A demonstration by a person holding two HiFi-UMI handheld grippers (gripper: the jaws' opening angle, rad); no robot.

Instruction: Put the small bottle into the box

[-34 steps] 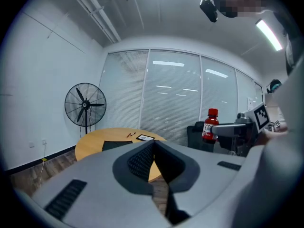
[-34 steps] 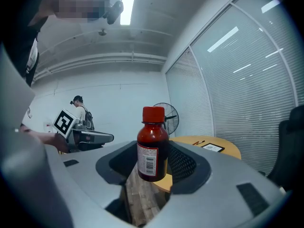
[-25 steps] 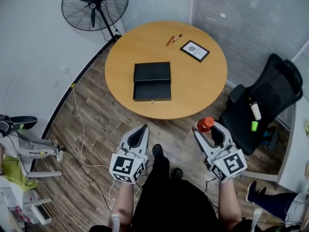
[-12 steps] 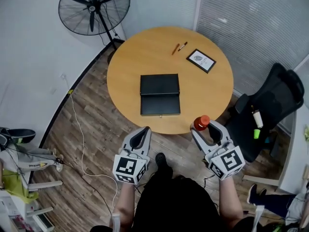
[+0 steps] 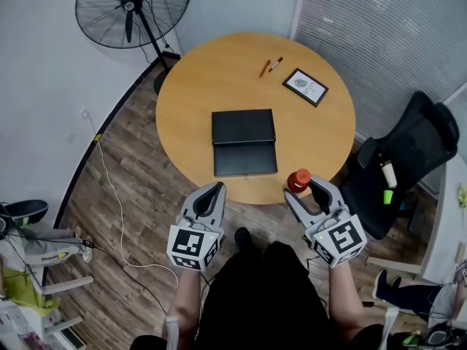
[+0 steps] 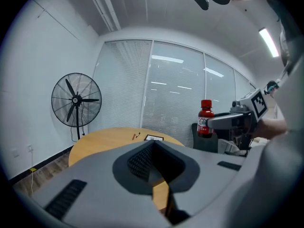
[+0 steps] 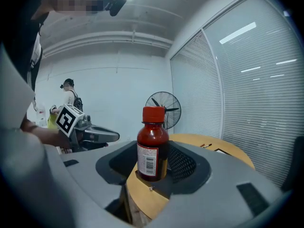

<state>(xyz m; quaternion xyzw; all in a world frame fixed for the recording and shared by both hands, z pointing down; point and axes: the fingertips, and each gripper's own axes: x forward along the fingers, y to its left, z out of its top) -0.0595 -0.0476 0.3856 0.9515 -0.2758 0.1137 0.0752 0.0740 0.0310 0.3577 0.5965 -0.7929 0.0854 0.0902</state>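
Observation:
A small dark-red bottle [image 7: 153,145] with a red cap [image 5: 298,180] and a white label stands upright between the jaws of my right gripper [image 5: 305,189], which is shut on it just off the near edge of the round table. The same bottle [image 6: 205,118] shows in the left gripper view, off to the right. A flat black box [image 5: 244,141] lies closed near the middle of the wooden table [image 5: 219,71]. My left gripper [image 5: 212,196] hangs shut and empty over the floor, short of the table edge.
Two pens [image 5: 271,66] and a framed card [image 5: 305,87] lie at the table's far side. A black office chair [image 5: 408,159] stands right of the table, a pedestal fan [image 5: 131,9] at the far left. A cable [image 5: 109,195] runs across the wood floor.
Both grippers have come closer to the table's near edge. The bottle stays held in the right gripper and now sits right at the rim.

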